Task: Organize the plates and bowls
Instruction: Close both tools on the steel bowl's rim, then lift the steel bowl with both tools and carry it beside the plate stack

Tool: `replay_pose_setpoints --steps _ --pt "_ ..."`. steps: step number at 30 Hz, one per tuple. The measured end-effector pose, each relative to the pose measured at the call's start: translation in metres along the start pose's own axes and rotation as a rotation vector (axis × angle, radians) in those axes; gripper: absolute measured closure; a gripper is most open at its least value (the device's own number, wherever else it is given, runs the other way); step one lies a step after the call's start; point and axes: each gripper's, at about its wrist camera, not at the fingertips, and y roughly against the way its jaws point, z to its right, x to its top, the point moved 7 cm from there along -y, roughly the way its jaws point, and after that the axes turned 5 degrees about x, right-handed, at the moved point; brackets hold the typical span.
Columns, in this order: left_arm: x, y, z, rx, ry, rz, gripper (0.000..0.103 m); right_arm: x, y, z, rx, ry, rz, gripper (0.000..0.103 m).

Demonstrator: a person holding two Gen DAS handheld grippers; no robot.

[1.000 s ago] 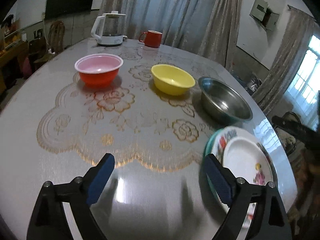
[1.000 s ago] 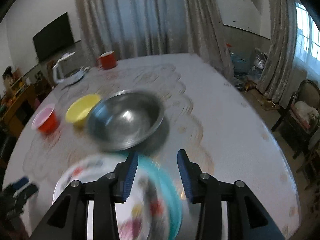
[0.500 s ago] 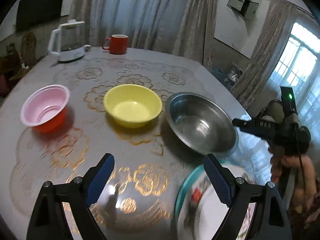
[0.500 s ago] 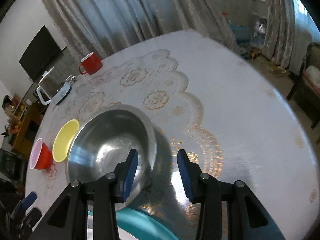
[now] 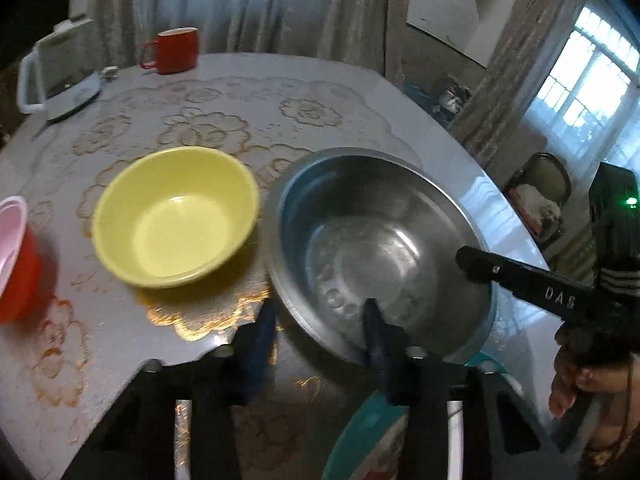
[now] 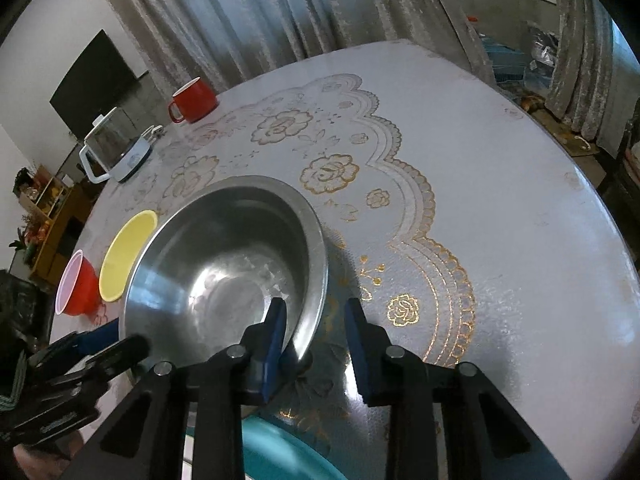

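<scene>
Far left of the wide stainless-steel bowl (image 5: 380, 248): red plastic bowl with a pale pink inside (image 5: 14, 260), cut by the frame edge. Next along, just left of the steel bowl and near its rim though seemingly not touching: round yellow plastic bowl (image 5: 176, 216), upright on the lace-patterned round table (image 5: 248, 100). Behind both, well away from the steel bowl: white electric kettle (image 5: 60, 76) and red mug (image 5: 176, 50).

Left gripper (image 5: 320, 336) straddling the steel bowl's near-left rim: one blue pad outside the wall, the other over the inside, jaws roughly half open and holding nothing, rim not yet pinched. Steel bowl directly ahead of it and a little right.

From the right wrist view, same steel bowl (image 6: 228, 276) ahead and left of the right gripper (image 6: 316, 340); left finger (image 6: 274, 332) inside the bowl against the near-right wall, right finger outside over bare table, jaws partly open with the rim between them, empty. Bowl round, so no long axis; two opposite points of the near rim bracketed, one per hand. Both about equally near. Probably a two-handed pinch and lift next, judging by the placement.

Nearest of all, just below the steel bowl's near edge: teal-rimmed plate (image 6: 280, 456) under both grippers, its patterned face mostly hidden.
</scene>
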Motion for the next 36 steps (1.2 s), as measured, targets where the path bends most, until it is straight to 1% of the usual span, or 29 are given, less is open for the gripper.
replay_pose_setpoints --steps 2,5,7,9,10,12,15,19,22,24,28,32,34,36 --pt "0.0 0.002 0.006 0.025 -0.038 0.017 0.069 0.0 0.001 0.0 0.007 -0.001 0.002 0.074" --pt "-0.002 0.008 0.014 0.076 -0.131 0.069 0.069 -0.001 0.003 0.0 0.003 -0.009 0.013 0.086" --pt "-0.005 0.01 0.017 0.104 -0.167 0.085 0.069 -0.003 0.004 -0.004 -0.034 0.026 0.027 0.087" --pt "-0.007 0.012 0.017 0.1 -0.173 0.094 0.069 -0.005 0.006 -0.005 -0.051 0.042 0.036 0.087" --pt "-0.006 0.013 0.017 0.088 -0.169 0.096 0.069 -0.006 0.007 -0.005 -0.047 0.036 0.036 0.087" --pt "-0.006 0.02 0.015 0.039 -0.129 0.102 0.069 -0.01 0.009 -0.002 -0.029 0.004 0.034 0.087" --pt "-0.004 0.035 0.013 0.01 -0.092 0.129 0.069 -0.012 0.017 -0.002 0.004 -0.025 0.044 0.087" --pt "-0.005 0.06 0.02 0.05 -0.122 0.208 0.069 -0.011 0.034 -0.013 0.013 -0.009 0.08 0.087" --pt "-0.009 0.078 0.019 0.05 -0.117 0.25 0.069 -0.013 0.047 -0.025 0.012 0.009 0.102 0.087" --pt "-0.014 0.093 0.014 0.05 -0.108 0.277 0.069 -0.016 0.056 -0.034 0.025 0.013 0.112 0.087" --pt "-0.028 0.114 -0.002 0.037 -0.06 0.305 0.069 -0.027 0.072 -0.055 0.06 0.029 0.131 0.087" --pt "-0.058 0.138 -0.023 -0.013 0.052 0.341 0.069 -0.046 0.088 -0.077 0.115 0.042 0.146 0.087" --pt "-0.074 0.149 -0.03 -0.013 0.084 0.356 0.069 -0.059 0.094 -0.09 0.145 0.05 0.145 0.086" --pt "-0.092 0.162 -0.039 0.01 0.101 0.382 0.069 -0.072 0.101 -0.106 0.155 0.087 0.147 0.086"
